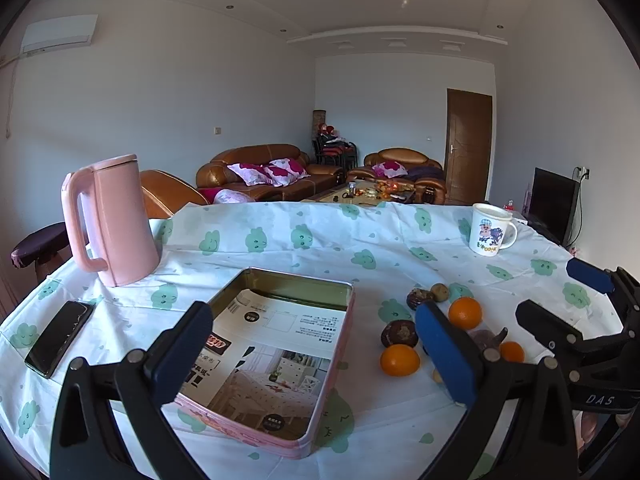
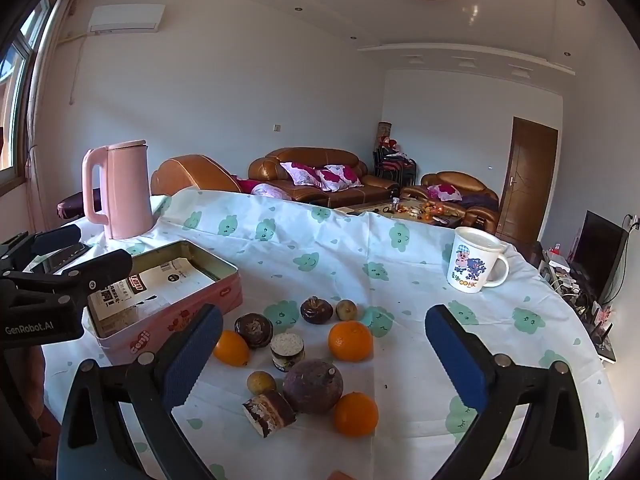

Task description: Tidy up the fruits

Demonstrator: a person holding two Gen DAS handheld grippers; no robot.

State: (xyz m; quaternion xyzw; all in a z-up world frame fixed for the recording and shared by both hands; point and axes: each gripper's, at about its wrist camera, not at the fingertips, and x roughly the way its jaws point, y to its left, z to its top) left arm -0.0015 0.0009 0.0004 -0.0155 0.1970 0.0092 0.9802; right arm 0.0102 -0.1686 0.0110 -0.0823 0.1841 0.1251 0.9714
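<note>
Right gripper [image 2: 324, 344] is hovering with jaws spread wide over three oranges [image 2: 350, 340], dark fruits [image 2: 313, 385] and cake pieces [image 2: 269, 407] lying on the tablecloth [image 2: 360, 248]. Left gripper [image 1: 314, 344] is gaping, empty, above the pink tin [image 1: 256, 428]. Pink kettle [image 1: 110, 220] and cartoon mug [image 2: 472, 260] are standing farther back.

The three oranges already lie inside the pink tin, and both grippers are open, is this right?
Not quite. The right wrist view shows all three oranges on the tablecloth, outside the pink tin, which holds only a printed sheet. The left gripper and right gripper are open, as you say.
</note>
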